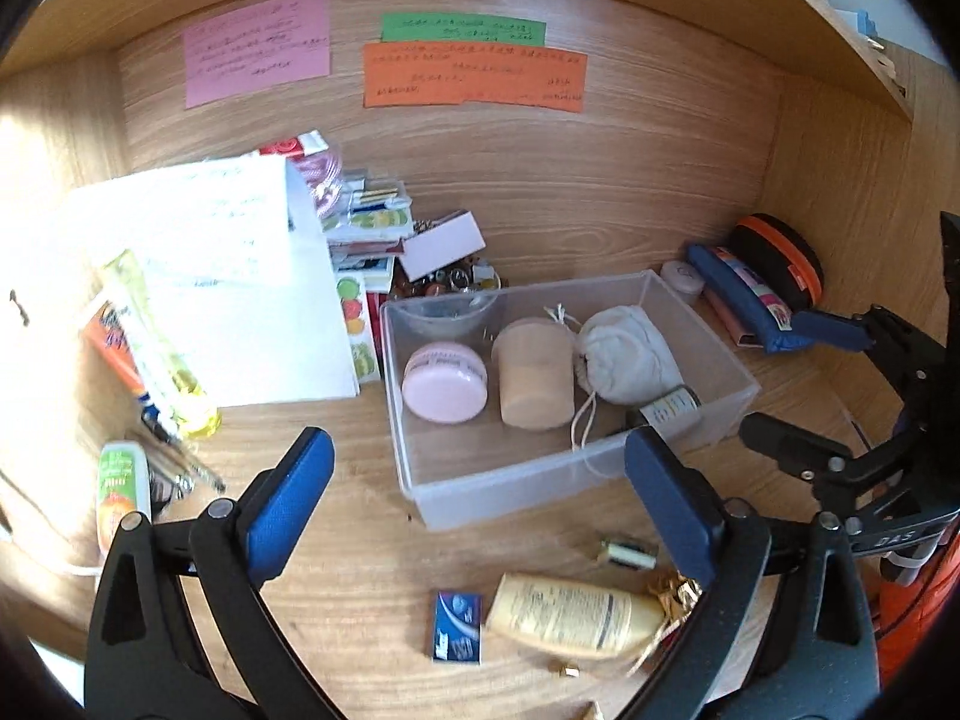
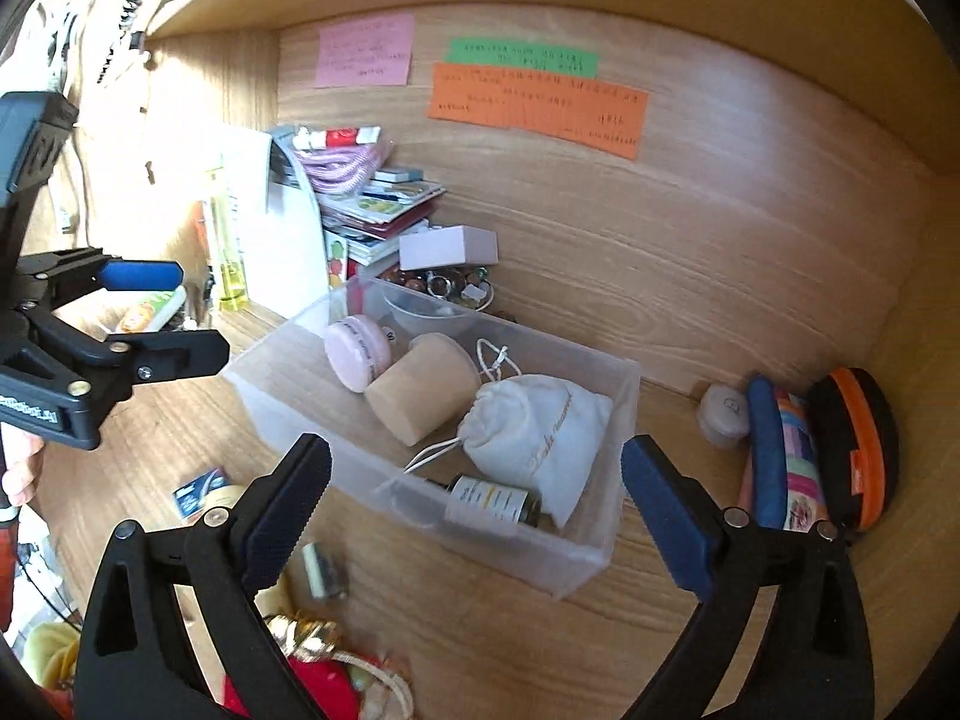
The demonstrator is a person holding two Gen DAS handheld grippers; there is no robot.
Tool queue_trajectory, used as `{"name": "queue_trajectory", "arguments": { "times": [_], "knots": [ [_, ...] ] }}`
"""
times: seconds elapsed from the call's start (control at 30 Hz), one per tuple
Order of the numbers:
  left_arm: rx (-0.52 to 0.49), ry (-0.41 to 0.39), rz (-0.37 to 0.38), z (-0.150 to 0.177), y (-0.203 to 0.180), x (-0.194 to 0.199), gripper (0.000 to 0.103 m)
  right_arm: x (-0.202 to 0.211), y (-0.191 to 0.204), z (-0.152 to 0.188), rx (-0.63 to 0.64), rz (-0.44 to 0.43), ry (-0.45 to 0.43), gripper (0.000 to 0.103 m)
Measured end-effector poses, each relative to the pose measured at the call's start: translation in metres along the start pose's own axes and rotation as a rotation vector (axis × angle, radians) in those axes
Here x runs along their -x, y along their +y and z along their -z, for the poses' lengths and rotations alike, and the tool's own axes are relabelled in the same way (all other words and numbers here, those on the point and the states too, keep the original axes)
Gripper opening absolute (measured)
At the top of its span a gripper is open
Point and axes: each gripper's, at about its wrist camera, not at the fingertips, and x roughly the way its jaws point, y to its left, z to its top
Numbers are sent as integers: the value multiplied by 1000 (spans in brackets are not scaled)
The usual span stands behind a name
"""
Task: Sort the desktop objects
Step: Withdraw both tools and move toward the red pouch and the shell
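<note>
A clear plastic bin (image 1: pixel 498 486) (image 2: pixel 576 564) stands on the wooden desk. It holds a pink round case (image 1: pixel 444 381) (image 2: pixel 360 354), a tan cylinder (image 1: pixel 534 378) (image 2: pixel 420 396), a white drawstring pouch (image 1: pixel 630 360) (image 2: pixel 540 426) and a small labelled bottle (image 1: pixel 675 408) (image 2: pixel 492 504). My left gripper (image 1: pixel 480 498) is open and empty, above the desk in front of the bin. My right gripper (image 2: pixel 474 504) is open and empty, over the bin's near right end. In front of the bin lie a cream lotion bottle (image 1: pixel 570 615), a blue packet (image 1: pixel 457 627) (image 2: pixel 198 489) and a small metal clip (image 1: pixel 624 553) (image 2: pixel 324 570).
A white paper stack (image 1: pixel 240 276), a yellow tube (image 1: pixel 162 348), booklets and a pink box (image 1: pixel 444 243) (image 2: pixel 447 247) crowd the back left. A blue pencil case (image 2: pixel 774 456) and an orange-black case (image 2: pixel 858 450) stand at the right wall. Red and gold items (image 2: pixel 324 660) lie near me.
</note>
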Motion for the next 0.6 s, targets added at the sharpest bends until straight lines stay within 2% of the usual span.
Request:
{"name": "queue_trajectory", "arguments": {
  "times": [0.23,0.6],
  "knots": [
    [18,27,-25,32,-1,8,99,19,17,24,-7,-19,0,100],
    [43,95,-33,87,-9,11,99,20,49,81,-10,-62,98,101]
  ]
}}
